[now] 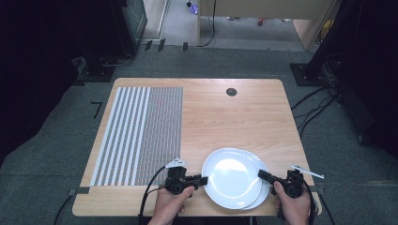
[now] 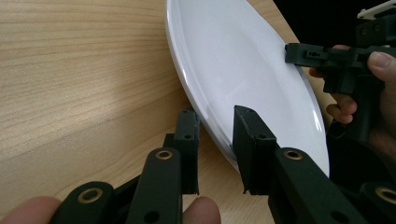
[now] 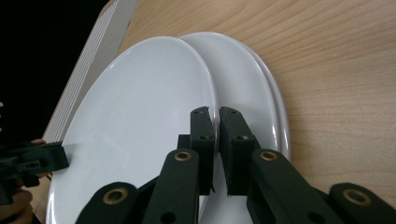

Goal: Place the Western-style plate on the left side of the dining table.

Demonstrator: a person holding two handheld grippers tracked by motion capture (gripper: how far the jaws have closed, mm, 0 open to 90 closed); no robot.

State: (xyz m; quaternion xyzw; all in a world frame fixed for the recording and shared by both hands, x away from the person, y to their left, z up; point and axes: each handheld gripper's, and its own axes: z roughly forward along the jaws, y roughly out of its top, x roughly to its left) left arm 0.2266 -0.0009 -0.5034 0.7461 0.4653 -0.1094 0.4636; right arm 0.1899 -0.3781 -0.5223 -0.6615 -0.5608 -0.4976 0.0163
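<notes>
A light wooden table (image 1: 244, 112) is seen from above, with a grey-and-white striped woven placemat (image 1: 141, 136) laid over its left half. At the lower centre of the high view, near the table's front edge, a stack of round, glossy white plates sits on bare wood. The top white plate (image 1: 231, 177) is shifted a little to the left of the lower plates (image 1: 264, 190), whose rims show as a crescent at the lower right.

Two hands enter from the bottom edge of the frame. The left gripper (image 1: 202, 179) is held level at the stack's left edge. In the left gripper view its black jaws straddle the top plate's rim (image 2: 215, 135), one above and one below; a little space is visible beside the upper jaw, so a firm pinch cannot be confirmed. The right gripper (image 1: 261, 175) is held at the stack's right edge, and in the right gripper view its jaws are drawn together on the top plate's right rim (image 3: 216, 122).

Judged from this, the top plate is gripped at both sides but not yet lifted clear of the stack. Lifting it and setting it down elsewhere, perhaps on the placemat, appears to be left.
</notes>
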